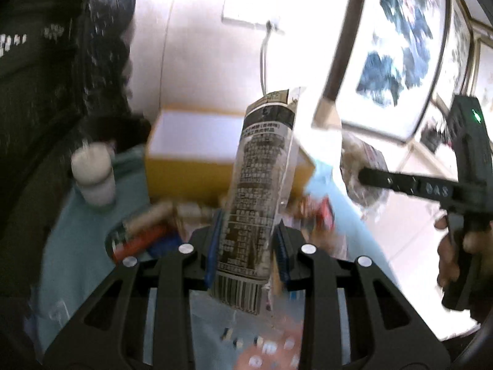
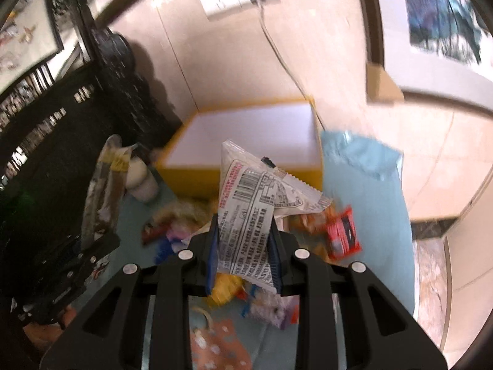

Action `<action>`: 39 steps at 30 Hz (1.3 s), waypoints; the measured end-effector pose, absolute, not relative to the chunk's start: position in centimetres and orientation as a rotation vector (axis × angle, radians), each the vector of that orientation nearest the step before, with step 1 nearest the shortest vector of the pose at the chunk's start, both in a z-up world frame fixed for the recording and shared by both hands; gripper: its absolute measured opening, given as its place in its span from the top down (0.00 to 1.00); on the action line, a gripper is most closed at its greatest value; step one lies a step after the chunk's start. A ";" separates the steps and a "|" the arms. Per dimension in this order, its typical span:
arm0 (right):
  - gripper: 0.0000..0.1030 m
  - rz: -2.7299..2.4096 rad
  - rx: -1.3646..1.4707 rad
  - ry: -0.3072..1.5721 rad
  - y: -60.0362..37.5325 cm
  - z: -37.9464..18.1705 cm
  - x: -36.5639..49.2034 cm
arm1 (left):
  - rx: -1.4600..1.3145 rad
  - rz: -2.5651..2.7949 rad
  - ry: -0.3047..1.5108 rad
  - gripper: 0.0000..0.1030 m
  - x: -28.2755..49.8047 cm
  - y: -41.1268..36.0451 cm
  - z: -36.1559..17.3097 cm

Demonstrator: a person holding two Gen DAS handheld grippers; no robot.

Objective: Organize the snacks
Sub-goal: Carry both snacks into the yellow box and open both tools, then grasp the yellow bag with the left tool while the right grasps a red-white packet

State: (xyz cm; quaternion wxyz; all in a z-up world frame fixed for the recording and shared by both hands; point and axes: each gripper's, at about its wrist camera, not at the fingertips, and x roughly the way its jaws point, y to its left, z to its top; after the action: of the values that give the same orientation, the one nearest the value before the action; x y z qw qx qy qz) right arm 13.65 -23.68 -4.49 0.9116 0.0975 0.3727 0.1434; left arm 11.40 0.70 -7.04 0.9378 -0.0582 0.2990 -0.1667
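Snack packets: two lifted, left gripper (image 1: 248, 248) clamps the tall one (image 1: 260, 185), right gripper (image 2: 244, 254) the crinkled white one (image 2: 255, 212); one yellow box (image 2: 246, 141) far

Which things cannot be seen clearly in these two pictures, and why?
- Loose snack pile, right wrist view: motion blur, no labels readable.
- Long packet in the left gripper, left wrist view: print too small and blurred to read.
- Yellow box, both views: the held packets cover its front edge.
- White packet in the right gripper: front side turned away.
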 end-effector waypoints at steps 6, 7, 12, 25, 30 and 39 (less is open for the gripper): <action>0.73 0.332 0.168 0.670 -22.7 2.4 18.8 | -0.135 -0.287 0.544 0.70 18.1 -0.3 -0.6; 0.73 0.335 0.159 0.669 -22.7 2.7 20.0 | -0.115 -0.283 0.543 0.69 20.3 -0.9 0.5; 0.28 0.316 0.154 0.720 -22.3 3.0 28.9 | -0.026 -0.213 0.591 0.07 28.5 -2.1 0.6; 0.25 0.297 0.086 0.811 -22.9 -2.5 22.9 | -0.086 -0.100 0.660 0.07 22.5 1.6 -4.1; 0.25 0.256 0.104 0.895 -23.7 -8.6 16.6 | 0.003 -0.132 0.769 0.07 15.8 0.3 -11.3; 0.25 0.130 0.112 1.073 -25.2 -19.2 10.3 | 0.132 -0.264 0.849 0.07 8.5 -3.4 -20.3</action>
State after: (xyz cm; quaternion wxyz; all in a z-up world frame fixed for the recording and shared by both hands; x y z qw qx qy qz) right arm 10.27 -25.21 -19.24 0.8559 0.0534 0.5106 0.0621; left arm 8.49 -3.37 -20.25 0.9007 0.0640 0.4104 -0.1274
